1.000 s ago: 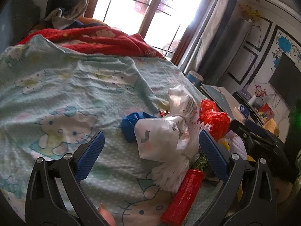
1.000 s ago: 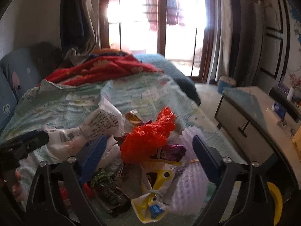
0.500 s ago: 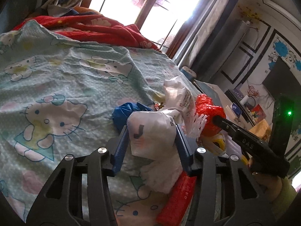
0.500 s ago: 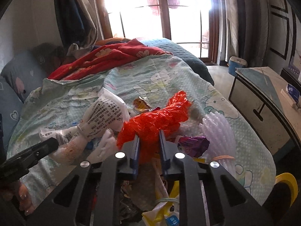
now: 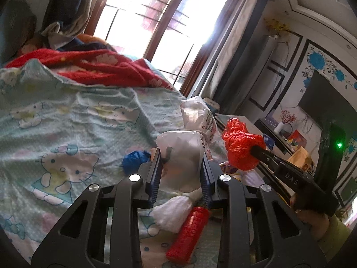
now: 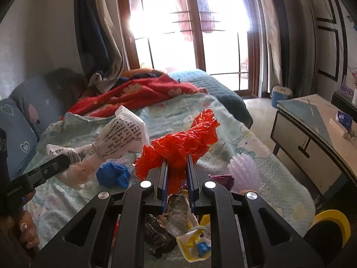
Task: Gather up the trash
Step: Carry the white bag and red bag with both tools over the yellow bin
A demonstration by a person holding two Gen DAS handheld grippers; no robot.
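Note:
My left gripper (image 5: 180,174) is shut on a white printed plastic bag (image 5: 181,156) and holds it above the bed; the bag also shows in the right wrist view (image 6: 116,138). My right gripper (image 6: 176,178) is shut on a crumpled red plastic bag (image 6: 180,145), lifted off the bed; it shows in the left wrist view (image 5: 242,149). On the Hello Kitty sheet (image 5: 62,134) lie a blue wad (image 6: 113,174), a red tube (image 5: 189,234), a white tissue-like wad (image 5: 176,210), a yellow-white wrapper (image 6: 194,243) and a dark wrapper (image 6: 158,236).
A red blanket (image 6: 142,93) and pillows (image 6: 20,131) lie at the bed's far end. A low cabinet (image 6: 312,134) stands right of the bed, a TV (image 5: 328,105) on the wall. A pale purple ribbed object (image 6: 245,174) sits near the bed's right edge. A yellow rim (image 6: 334,221) shows bottom right.
Both grippers closed from open: the left on the white bag, the right on the red bag. Both bags have since been lifted up off the trash pile.

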